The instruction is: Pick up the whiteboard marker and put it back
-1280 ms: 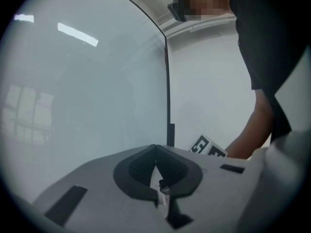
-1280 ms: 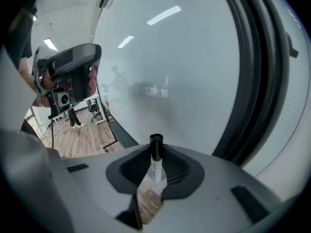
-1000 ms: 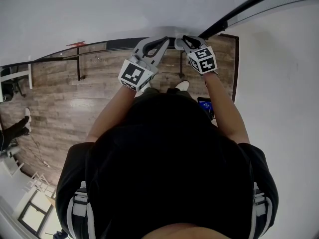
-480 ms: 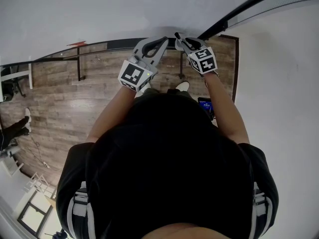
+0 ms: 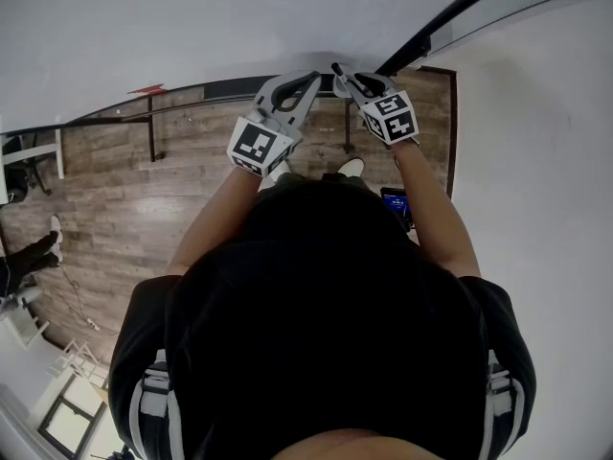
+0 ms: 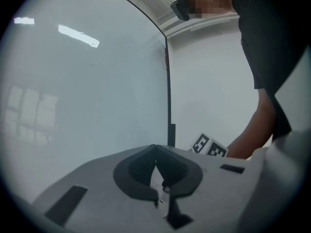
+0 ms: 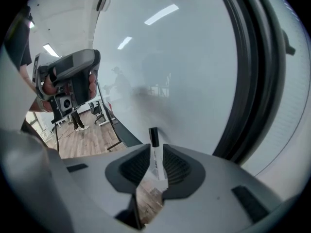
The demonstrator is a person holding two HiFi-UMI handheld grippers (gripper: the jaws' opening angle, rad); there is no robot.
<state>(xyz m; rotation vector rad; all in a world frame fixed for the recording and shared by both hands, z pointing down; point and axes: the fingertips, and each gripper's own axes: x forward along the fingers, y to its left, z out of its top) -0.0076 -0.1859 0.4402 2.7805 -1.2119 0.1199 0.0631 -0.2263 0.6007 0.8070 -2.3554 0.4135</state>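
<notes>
A whiteboard marker [image 7: 155, 155] with a white body and a black cap stands upright between the pads of my right gripper [image 7: 154, 152], which is shut on it. These jaws have just been opening slightly, with the marker still between them. The cap points at the whiteboard [image 7: 160, 57]. In the head view my right gripper [image 5: 338, 71] is up against the whiteboard [image 5: 192, 27], just above its dark tray ledge [image 5: 220, 88]. To its left my left gripper [image 5: 308, 78] is shut and holds nothing; its fingertips [image 6: 155, 147] meet.
The board's black frame [image 7: 252, 81] runs close on the right. Below lies a wooden floor [image 5: 124, 199] with the board's stand legs [image 5: 150, 132]. A phone screen [image 5: 395, 202] glows at the holder's hip. Another person's legs [image 5: 29, 249] are at far left.
My right gripper has edged slightly up and left toward the board, and the marker's black tip now shows past its fingers. The left gripper has stayed put.
</notes>
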